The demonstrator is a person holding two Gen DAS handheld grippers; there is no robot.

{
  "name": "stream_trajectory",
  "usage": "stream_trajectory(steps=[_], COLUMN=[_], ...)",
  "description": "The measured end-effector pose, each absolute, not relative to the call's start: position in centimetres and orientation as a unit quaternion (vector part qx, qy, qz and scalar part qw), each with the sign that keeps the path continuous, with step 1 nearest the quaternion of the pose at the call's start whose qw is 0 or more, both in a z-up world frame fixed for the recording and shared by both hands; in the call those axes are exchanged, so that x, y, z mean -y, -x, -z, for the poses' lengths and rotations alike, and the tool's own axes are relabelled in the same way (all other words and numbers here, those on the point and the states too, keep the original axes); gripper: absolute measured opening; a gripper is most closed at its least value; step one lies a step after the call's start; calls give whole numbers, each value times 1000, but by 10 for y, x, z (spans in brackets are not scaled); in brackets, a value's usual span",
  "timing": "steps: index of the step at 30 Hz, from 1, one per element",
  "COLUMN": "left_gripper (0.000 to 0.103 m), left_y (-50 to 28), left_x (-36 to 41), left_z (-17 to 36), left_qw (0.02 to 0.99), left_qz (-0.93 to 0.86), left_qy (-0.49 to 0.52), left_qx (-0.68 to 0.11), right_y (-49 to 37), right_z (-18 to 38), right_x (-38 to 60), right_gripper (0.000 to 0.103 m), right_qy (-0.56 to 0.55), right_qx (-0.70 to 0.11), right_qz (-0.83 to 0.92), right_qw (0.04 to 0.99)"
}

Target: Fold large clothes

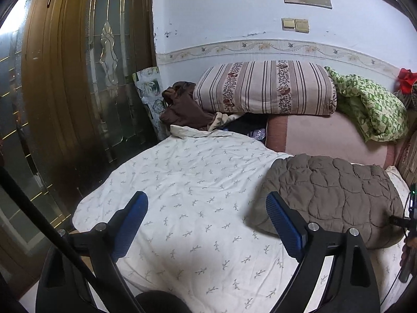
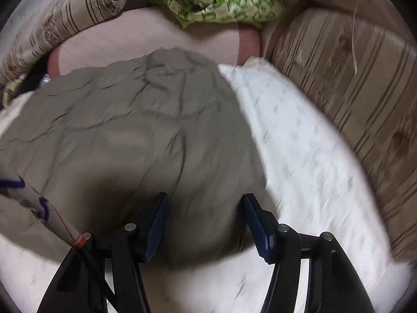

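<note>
Hand-held gripper, right (image 2: 206,221): spread, nothing pinched, above folded quilted garment (image 2: 125,130). Left (image 1: 207,221): spread likewise. Risk judged: thick padding springing open if snagged.

Home bedroom: bed sheet (image 1: 198,187), striped folded quilt (image 1: 263,87), wooden glass-panel door (image 1: 78,78), wall switches (image 1: 295,24).

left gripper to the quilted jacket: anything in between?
Only bare white leaf-print sheet between the open left gripper and the folded grey-brown quilted jacket, per left wrist view.
</note>
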State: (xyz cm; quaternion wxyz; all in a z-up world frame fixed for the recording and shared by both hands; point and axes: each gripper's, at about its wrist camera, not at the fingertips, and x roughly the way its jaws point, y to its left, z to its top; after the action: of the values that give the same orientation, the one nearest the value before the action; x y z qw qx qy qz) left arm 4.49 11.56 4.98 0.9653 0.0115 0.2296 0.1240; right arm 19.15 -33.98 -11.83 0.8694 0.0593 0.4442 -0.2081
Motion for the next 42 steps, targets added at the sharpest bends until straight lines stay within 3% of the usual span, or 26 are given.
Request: stream_trajectory(steps=[7, 20, 30, 42], left_gripper=[91, 92, 92, 92], left_y=[-50, -38, -24, -26], left_x=[-98, -35, -15, -22], left_z=[-48, -16, 21, 31], left_qw=[970, 957, 930, 918], left_qz=[-102, -29, 27, 37], left_qy=[-9, -36, -47, -22], left_qx=[-221, -285, -363, -393], right_y=[-158, -38, -9, -1], right_z=[90, 86, 80, 75], right_x=[340, 274, 241, 215], right_gripper=[64, 76, 79, 80], right_qy=[-98, -109, -80, -54], right_qx=[-420, -400, -401, -407], right_qz=[182, 141, 146, 139], right_qw=[884, 899, 901, 901])
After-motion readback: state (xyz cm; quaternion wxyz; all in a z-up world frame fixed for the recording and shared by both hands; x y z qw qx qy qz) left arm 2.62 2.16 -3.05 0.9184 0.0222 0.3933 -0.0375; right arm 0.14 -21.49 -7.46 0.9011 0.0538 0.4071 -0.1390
